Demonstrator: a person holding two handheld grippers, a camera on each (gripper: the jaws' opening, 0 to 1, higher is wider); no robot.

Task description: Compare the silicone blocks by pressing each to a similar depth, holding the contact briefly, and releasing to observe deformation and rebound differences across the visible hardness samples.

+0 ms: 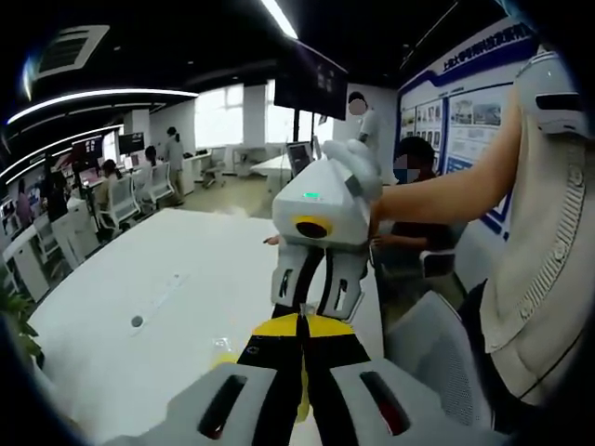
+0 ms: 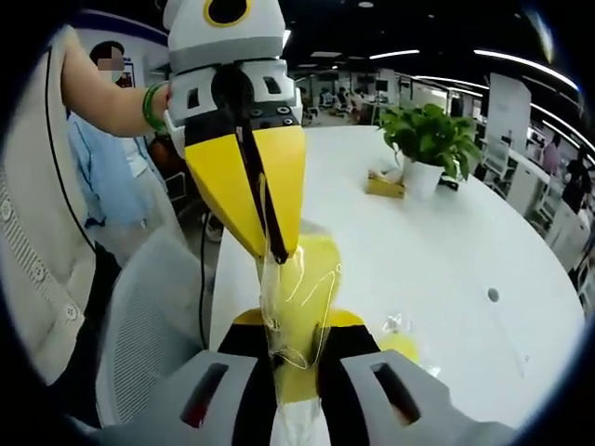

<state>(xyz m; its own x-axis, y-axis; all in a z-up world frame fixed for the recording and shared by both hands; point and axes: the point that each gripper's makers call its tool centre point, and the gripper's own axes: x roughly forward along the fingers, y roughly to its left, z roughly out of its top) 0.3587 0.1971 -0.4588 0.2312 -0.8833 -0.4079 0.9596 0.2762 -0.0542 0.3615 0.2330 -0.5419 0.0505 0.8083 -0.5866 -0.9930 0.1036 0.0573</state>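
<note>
Closest to the lens in the right gripper view, the right gripper (image 2: 296,358) was seen with its yellow-tipped jaws drawn together on a yellow silicone block wrapped in a clear plastic bag (image 2: 297,288), the bag rising from between the jaws. From above, the left gripper (image 2: 270,243) was pointed down at the same bag, its yellow jaws closed to a thin seam and pinched on the upper edge of the plastic. A green bracelet (image 2: 149,107) was worn on the wrist behind it. On the white table (image 2: 446,251), a second yellowish piece (image 2: 402,346) was seen just right of the right gripper's jaws; what it was could not be told. Farther off, a potted plant (image 2: 429,139) stood beside a yellow tissue box (image 2: 383,184).

In the left gripper view, the left gripper (image 1: 302,367) was seen from behind with its jaws nearly shut, a strip of yellow showing in the narrow gap between them. The right gripper (image 1: 304,311) was met tip to tip just above, held in a white-gloved hand (image 1: 358,163). A grey mesh chair (image 1: 432,348) stood at the table's edge.
</note>
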